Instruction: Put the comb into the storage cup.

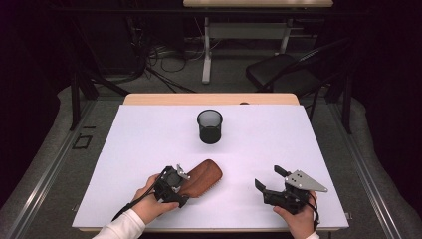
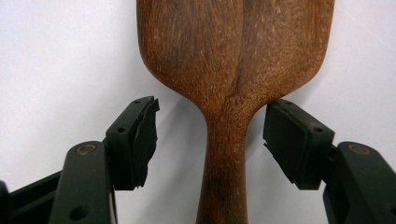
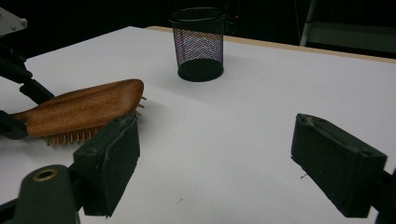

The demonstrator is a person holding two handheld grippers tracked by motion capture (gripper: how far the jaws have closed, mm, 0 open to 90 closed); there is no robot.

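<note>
Now the left claw (image 2: 211, 135) is set around the thin neck of the brown wooden hairbrush (image 2: 233, 70): one pad stands on each side of the handle, with a small gap on both sides, so the pads do not press the wood. Its jaws are spread. In the high view the left claw (image 1: 180, 175) sits at the near end of the hairbrush (image 1: 205, 177), which lies with bristles down on the white tabletop (image 1: 149, 144), near the front edge and left of the middle.

The right claw (image 1: 267, 178) rests well apart to the right, low on the tabletop, its jaws spread with nothing between them. Farther away, about in the middle of the tabletop, stands upright the black round wire-mesh cup (image 1: 209, 126), well apart from the hairbrush.
</note>
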